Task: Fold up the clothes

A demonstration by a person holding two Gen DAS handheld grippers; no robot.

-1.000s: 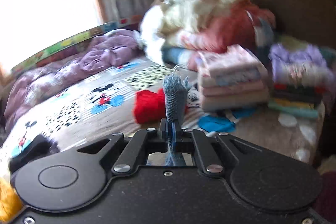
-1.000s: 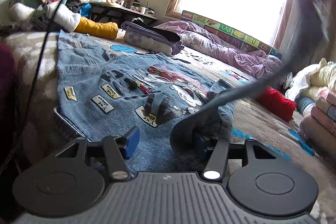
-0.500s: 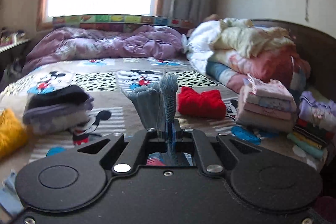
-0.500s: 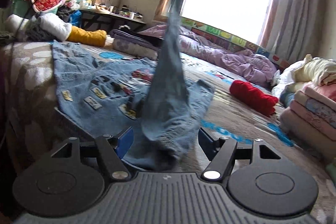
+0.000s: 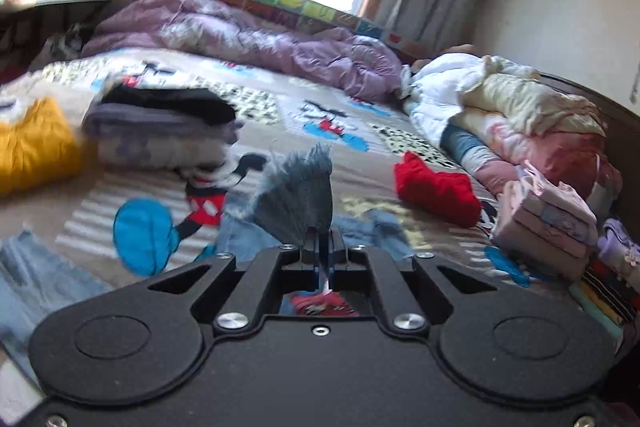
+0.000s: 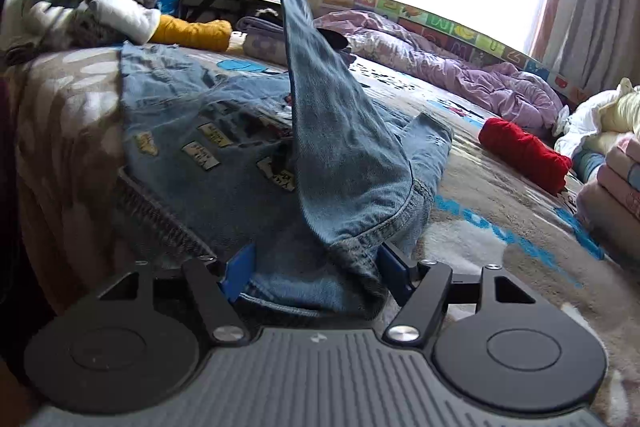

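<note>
Your left gripper [image 5: 325,247] is clamped tight on the frayed hem [image 5: 298,195] of the denim garment [image 6: 224,147], and it has swung across the bed [image 5: 360,163] in the last second: the folded pink stack [image 5: 548,223] that sat dead ahead has slid off to three o'clock, with the yellow garment [image 5: 36,143] and the dark folded pile [image 5: 160,131] now in at nine and ten. From the right camera you can see the result, a denim leg rising taut from the bed up to eleven o'clock, where that gripper pinches its end (nicely stretched, no sag). The garment's body lies flat at nine to ten o'clock on the bed's near corner. Your right gripper [image 6: 316,269] has let go, jaws spread wider than a second ago, the lower fold sitting loose between the blue pads [image 6: 240,267]. So the fold-over is under way, carried by one hand; lay that leg across the body next, I'd say.
</note>
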